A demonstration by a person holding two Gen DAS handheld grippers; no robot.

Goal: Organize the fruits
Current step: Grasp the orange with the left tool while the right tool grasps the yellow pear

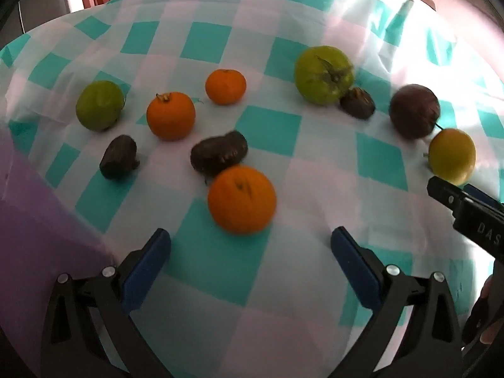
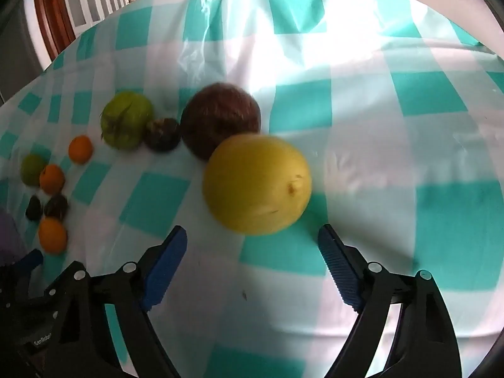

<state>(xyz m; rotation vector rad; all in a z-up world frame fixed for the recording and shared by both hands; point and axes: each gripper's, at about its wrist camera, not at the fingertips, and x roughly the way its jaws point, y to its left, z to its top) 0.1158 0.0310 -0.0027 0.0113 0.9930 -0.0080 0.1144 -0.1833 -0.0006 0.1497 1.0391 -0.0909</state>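
Fruits lie loose on a teal-and-white checked cloth. My left gripper is open, just short of an orange. Behind it lie a dark wrinkled fruit, two more oranges, a green fruit and another dark fruit. My right gripper is open, just short of a yellow fruit, seen also in the left wrist view. A dark purple fruit touches it behind. A green tomato-like fruit and a small dark fruit lie left.
A purple object sits at the left edge of the cloth. The right gripper's body shows at the right of the left wrist view. Wooden furniture stands beyond the far left edge of the table.
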